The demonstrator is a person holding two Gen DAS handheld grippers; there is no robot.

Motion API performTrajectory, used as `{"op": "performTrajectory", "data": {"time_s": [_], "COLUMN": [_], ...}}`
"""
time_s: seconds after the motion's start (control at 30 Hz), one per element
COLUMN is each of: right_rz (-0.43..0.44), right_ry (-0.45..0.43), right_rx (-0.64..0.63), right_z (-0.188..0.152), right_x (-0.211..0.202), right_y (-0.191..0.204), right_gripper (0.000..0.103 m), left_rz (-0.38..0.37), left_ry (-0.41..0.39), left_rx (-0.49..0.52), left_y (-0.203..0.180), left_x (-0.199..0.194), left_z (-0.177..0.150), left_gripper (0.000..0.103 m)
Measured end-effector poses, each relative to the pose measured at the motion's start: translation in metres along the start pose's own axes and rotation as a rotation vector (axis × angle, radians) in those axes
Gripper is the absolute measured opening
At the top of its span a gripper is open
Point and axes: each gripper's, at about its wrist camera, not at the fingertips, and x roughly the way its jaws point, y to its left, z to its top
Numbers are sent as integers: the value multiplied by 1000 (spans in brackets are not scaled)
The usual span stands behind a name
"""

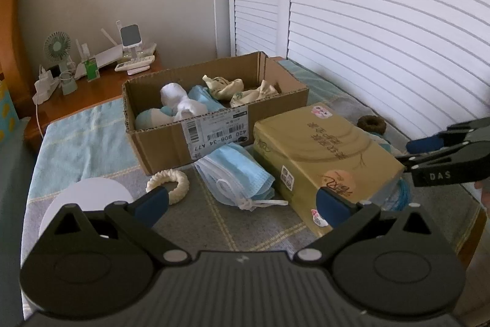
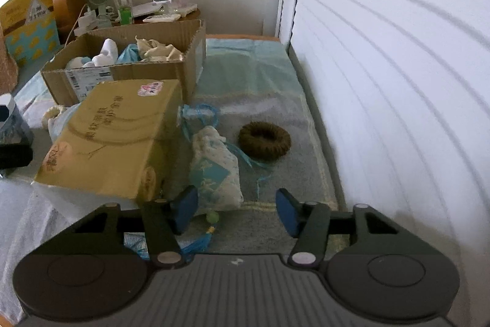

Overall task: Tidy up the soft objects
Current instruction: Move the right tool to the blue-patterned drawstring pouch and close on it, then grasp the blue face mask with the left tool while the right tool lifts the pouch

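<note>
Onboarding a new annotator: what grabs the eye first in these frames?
The open cardboard box at the back of the bed, already holding socks and cloth. In front of it lie the blue face masks and the yellow tissue pack. Right of the pack, near the louvered doors, sits the brown scrunchie.

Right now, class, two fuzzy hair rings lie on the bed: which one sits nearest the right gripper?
The dark brown ring, lying ahead of the open right gripper. The cream ring lies across the yellow tissue pack, by the left gripper.

Brown ring (image 2: 264,142) beside fabric pouch (image 2: 215,167)
</note>
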Motion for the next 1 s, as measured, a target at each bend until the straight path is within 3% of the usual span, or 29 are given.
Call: {"op": "performTrajectory", "data": {"time_s": [0.07,0.13,0.2,0.37,0.73,0.87,1.0], "right_rz": [51,71,67,42,-60,-77,-73], "right_ry": [-6,2,11,8,22,-4,-6], "right_rx": [21,25,16,9,17,11,2], "right_z": [0,1,1,-1,-16,-14,-9], "right_x": [2,6,9,4,-27,-30,-19], "right_y": [-3,-2,0,3,-7,-6,-3], "right_gripper": [56,44,25,12,12,31,38], "left_rz": [-3,-2,-3,-8,-9,-13,-27], "left_ry": [0,5,8,12,-7,-9,-2], "left_rx": [-2,-3,-2,1,12,11,19], "left_y": [1,1,1,-1,-2,-2,0], "left_x": [1,3,4,5,-2,-2,-1], "left_z": [0,1,1,1,2,3,4], "left_gripper": [102,102,102,102,102,102,102]}}
